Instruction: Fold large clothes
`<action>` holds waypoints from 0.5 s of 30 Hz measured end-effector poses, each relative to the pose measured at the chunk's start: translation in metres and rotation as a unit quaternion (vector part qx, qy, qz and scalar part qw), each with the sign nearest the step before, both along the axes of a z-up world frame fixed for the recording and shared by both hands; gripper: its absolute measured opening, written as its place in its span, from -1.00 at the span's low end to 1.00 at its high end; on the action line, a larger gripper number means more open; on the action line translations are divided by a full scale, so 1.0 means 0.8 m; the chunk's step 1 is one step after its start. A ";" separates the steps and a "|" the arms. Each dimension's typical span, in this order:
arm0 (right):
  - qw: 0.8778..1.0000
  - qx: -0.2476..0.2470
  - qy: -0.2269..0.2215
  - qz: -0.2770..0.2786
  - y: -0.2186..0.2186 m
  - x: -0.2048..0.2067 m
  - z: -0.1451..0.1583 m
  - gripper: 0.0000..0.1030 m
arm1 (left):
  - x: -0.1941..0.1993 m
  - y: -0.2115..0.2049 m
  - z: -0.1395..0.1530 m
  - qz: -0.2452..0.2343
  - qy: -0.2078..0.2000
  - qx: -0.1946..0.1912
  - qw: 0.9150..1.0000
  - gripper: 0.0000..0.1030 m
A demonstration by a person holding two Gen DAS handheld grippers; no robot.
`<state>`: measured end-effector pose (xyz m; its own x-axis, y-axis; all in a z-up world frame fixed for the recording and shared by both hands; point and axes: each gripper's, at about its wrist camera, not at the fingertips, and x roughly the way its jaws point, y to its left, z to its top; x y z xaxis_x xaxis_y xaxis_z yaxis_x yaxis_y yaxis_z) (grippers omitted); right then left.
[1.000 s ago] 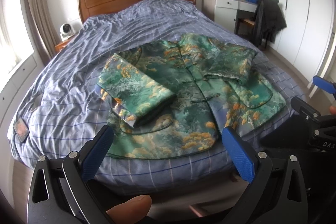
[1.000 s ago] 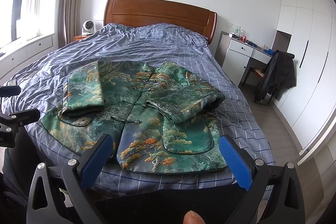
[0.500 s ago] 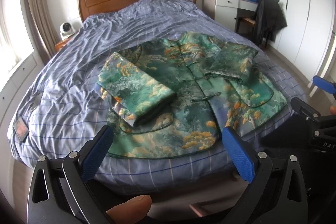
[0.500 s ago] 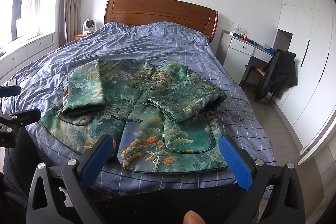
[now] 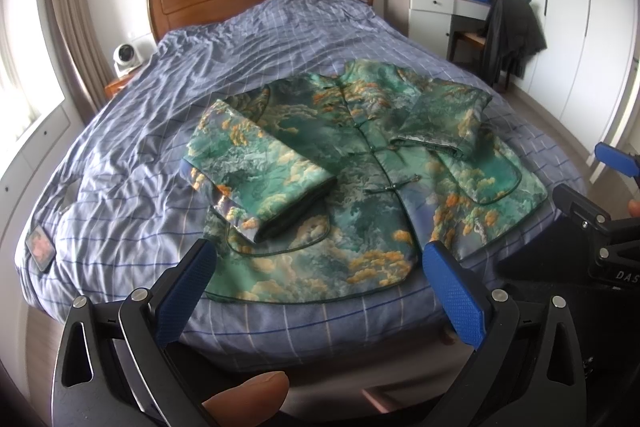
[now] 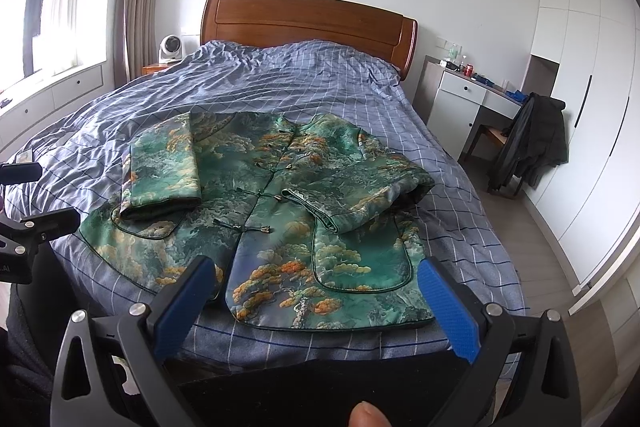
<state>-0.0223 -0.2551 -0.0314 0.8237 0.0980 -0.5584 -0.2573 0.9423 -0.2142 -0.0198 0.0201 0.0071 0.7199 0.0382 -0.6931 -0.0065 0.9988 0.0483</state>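
A green brocade jacket (image 5: pixel 360 195) (image 6: pixel 276 227) with orange tree patterns lies face up on the bed, buttoned, hem toward me. Both sleeves are folded in over the front: the left sleeve (image 5: pixel 256 171) (image 6: pixel 164 167) and the right sleeve (image 5: pixel 444 119) (image 6: pixel 360 195). My left gripper (image 5: pixel 318 291) hovers open just short of the hem near the bed's foot. My right gripper (image 6: pixel 314 301) is open too, held over the hem's right half. Neither touches the cloth. Each gripper shows at the edge of the other's view.
The jacket rests on a blue checked duvet (image 5: pixel 192 99) over a bed with a wooden headboard (image 6: pixel 308 23). A white desk (image 6: pixel 468 99) and a chair draped with a dark coat (image 6: pixel 532 143) stand to the right. A small fan (image 5: pixel 126 57) sits at the left.
Both grippers have drifted slightly nearer the bed's foot and a little higher; the jacket sits a bit lower and closer in both views. The jaws stay open.
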 end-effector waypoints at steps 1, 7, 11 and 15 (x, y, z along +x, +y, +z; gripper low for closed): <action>1.000 0.001 0.000 0.000 0.000 0.000 0.000 1.00 | 0.000 -0.001 0.000 0.000 0.000 0.000 1.000 0.99; 1.000 -0.001 -0.001 0.003 0.006 -0.002 0.000 1.00 | 0.001 0.003 -0.005 0.000 0.004 -0.003 1.000 0.99; 1.000 0.004 0.005 0.000 0.004 0.003 0.000 1.00 | 0.003 0.004 -0.008 -0.001 0.008 -0.002 1.000 0.99; 1.000 0.005 0.010 0.001 0.005 0.006 -0.002 1.00 | 0.007 0.008 -0.015 0.002 0.022 -0.004 1.000 0.99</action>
<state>-0.0176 -0.2511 -0.0329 0.8122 0.1055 -0.5737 -0.2633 0.9439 -0.1992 -0.0140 0.0263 -0.0053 0.6883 0.0359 -0.7245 -0.0088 0.9991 0.0411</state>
